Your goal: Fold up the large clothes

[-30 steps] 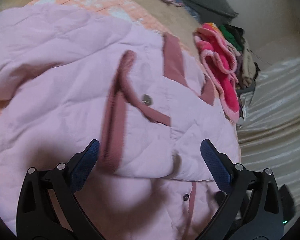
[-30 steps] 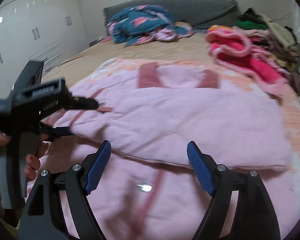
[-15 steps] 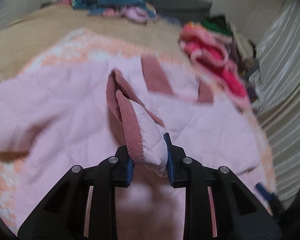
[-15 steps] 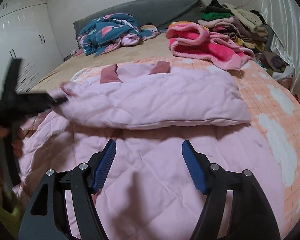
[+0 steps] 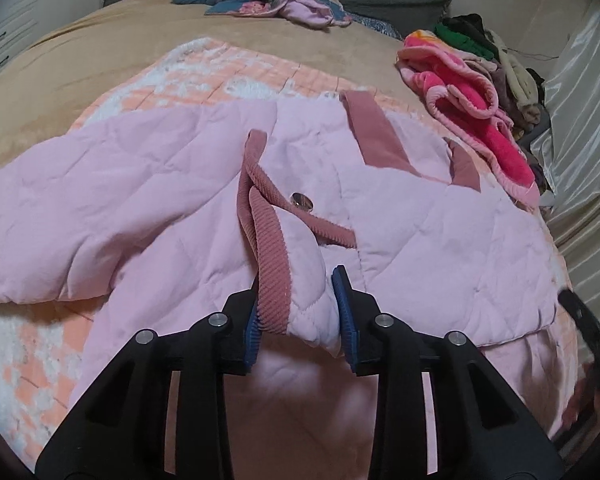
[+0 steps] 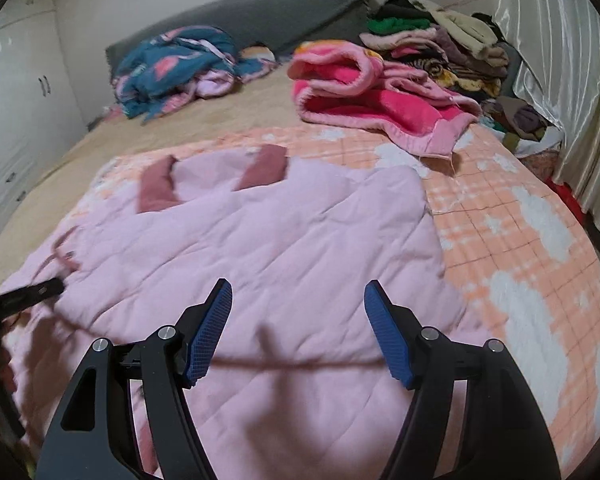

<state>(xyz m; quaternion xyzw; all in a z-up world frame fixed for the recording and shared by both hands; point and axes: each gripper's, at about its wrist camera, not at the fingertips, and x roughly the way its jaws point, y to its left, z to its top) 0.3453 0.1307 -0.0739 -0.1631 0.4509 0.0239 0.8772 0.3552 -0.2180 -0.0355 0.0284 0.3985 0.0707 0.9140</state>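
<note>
Pink jacket [image 5: 440,240] apparently flatter than before

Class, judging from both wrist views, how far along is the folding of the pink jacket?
Done: the jacket lies flat on the bed, one part already folded over. In hand: the left gripper pinches its ribbed cuff; the right gripper hovers open above it. Left: more folds, since it is far from a compact bundle.

Pale pink quilted jacket [image 5: 148,200] with dusty-rose corduroy trim [image 5: 270,256] lies partly folded on the bed, collar corner raised toward 6 o'clock.
</note>
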